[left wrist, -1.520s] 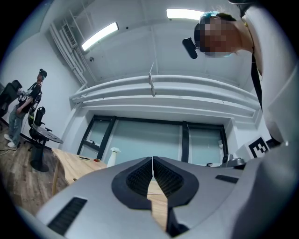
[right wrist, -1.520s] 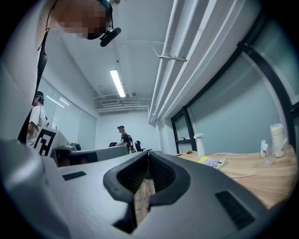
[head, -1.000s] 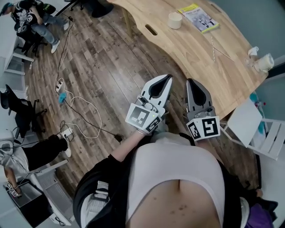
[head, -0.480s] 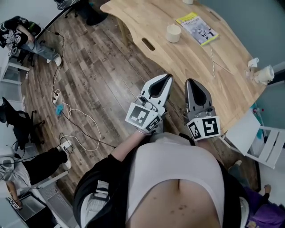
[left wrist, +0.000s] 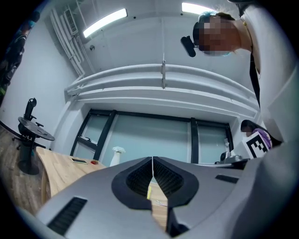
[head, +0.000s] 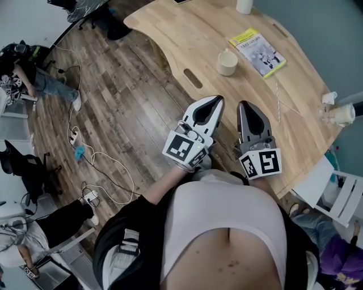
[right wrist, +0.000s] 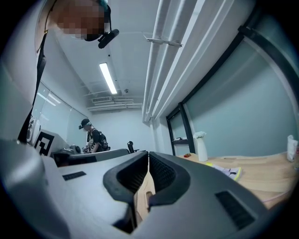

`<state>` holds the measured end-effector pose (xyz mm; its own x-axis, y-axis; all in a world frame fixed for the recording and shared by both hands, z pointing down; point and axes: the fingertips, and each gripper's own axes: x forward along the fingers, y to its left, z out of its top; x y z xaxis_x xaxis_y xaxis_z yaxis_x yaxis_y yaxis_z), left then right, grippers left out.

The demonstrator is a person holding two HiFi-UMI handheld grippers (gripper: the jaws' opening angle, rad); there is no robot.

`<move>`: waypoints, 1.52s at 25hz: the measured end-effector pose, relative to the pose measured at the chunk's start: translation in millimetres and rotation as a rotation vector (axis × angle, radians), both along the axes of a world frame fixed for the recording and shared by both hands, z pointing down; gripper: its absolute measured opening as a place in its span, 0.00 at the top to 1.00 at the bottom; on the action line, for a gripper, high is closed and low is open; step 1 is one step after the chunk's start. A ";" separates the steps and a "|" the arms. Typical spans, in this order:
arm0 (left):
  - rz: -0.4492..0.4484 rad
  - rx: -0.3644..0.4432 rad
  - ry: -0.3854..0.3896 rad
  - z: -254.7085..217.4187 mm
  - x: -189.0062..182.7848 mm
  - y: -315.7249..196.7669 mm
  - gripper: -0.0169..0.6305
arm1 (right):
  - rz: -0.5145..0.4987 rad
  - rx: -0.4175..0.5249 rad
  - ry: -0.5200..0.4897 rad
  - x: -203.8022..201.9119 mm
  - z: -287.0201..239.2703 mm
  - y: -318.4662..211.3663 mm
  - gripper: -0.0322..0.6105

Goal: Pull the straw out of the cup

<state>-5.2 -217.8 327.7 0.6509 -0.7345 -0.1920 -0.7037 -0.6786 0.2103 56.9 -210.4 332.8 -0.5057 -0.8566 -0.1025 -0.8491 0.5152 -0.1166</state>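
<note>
In the head view a cream cup [head: 227, 62] stands on the wooden table [head: 187, 34], with no straw showing in it. A thin striped straw [head: 278, 102] lies flat on the table to its right. A clear cup [head: 341, 115] lies at the table's right edge. My left gripper [head: 212, 100] and right gripper [head: 245, 105] are held side by side over the table's near edge, short of the cup. Both are shut and empty. The shut jaws also show in the left gripper view [left wrist: 152, 161] and the right gripper view [right wrist: 147, 156].
A yellow-edged booklet [head: 257, 52] lies beyond the cup and a white bottle [head: 244, 5] stands at the far end. Cables and a power strip [head: 75, 136] trail over the wood floor at left, near seated people [head: 25, 76]. A white chair [head: 334, 190] stands at right.
The table, cup and booklet have come nearer in the head view. Both grippers keep the same shut pose in front of the person's body.
</note>
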 end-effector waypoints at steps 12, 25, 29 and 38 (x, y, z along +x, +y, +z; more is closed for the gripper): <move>0.047 -0.014 -0.007 0.6 -20.8 -83.9 0.95 | 0.052 -0.010 0.007 -21.4 2.6 -81.0 0.90; 0.047 -0.040 -0.014 6.6 -18.9 -111.8 0.95 | 0.051 -0.033 -0.007 -17.6 4.2 -108.0 0.90; 0.043 -0.079 -0.009 13.6 -16.3 -121.0 0.95 | 0.037 -0.041 -0.007 -14.9 5.3 -114.3 0.90; 0.026 -0.164 -0.048 53.7 -7.7 -159.1 0.74 | 0.040 -0.078 0.002 -2.3 23.5 -125.8 0.90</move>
